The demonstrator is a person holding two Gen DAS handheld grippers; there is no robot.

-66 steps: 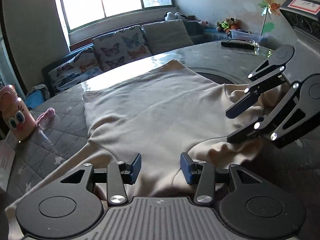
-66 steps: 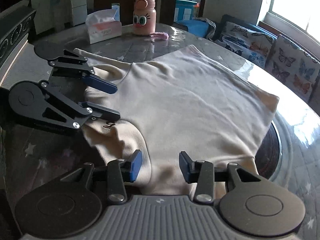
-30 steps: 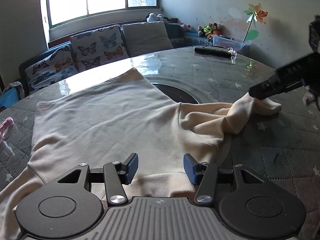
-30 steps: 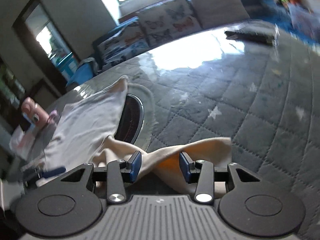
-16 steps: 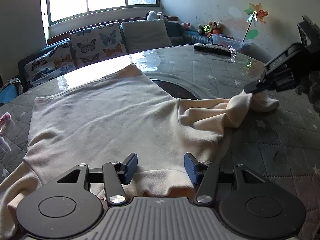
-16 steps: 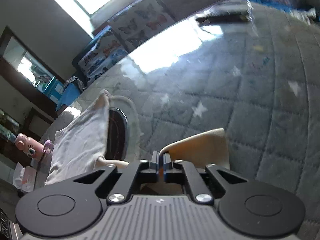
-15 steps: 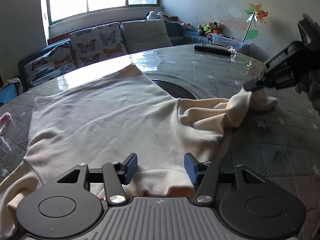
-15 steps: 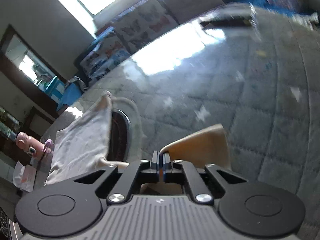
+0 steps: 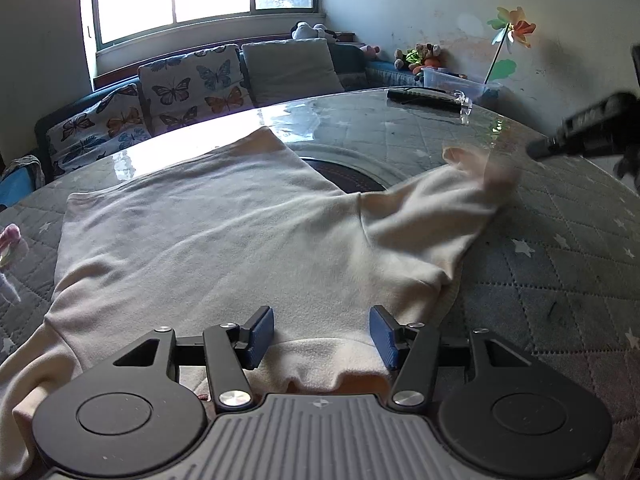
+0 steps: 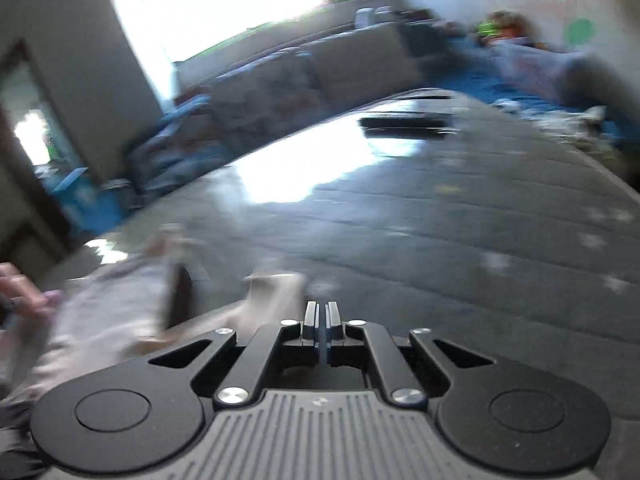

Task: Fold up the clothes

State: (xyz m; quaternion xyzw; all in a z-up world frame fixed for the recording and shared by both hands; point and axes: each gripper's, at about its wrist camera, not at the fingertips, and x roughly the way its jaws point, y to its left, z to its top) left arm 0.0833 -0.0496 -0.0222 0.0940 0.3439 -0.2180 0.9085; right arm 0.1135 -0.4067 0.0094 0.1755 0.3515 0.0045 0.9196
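A cream long-sleeved top point(image 9: 224, 240) lies spread on the round table. Its right sleeve point(image 9: 452, 196) stretches out to the right, the cuff blurred. My left gripper point(image 9: 322, 334) is open and hovers over the collar edge at the near side. My right gripper point(image 10: 322, 320) has its jaws closed with nothing visibly between them. It also shows in the left wrist view point(image 9: 588, 132), a little right of the sleeve cuff and apart from it. In the blurred right wrist view the sleeve end point(image 10: 272, 292) lies just left of the fingers.
The table has a quilted star-pattern cover point(image 9: 560, 240) and a dark round inset point(image 9: 340, 170). A black remote point(image 9: 424, 96) lies at the far edge. A sofa with butterfly cushions point(image 9: 188, 88) stands behind. A pink object point(image 9: 10, 236) lies at the left.
My right gripper pulled the sleeve out to the right, then let it slip free and moved away fast. The sleeve now lies stretched out. My left gripper stayed in place, open.
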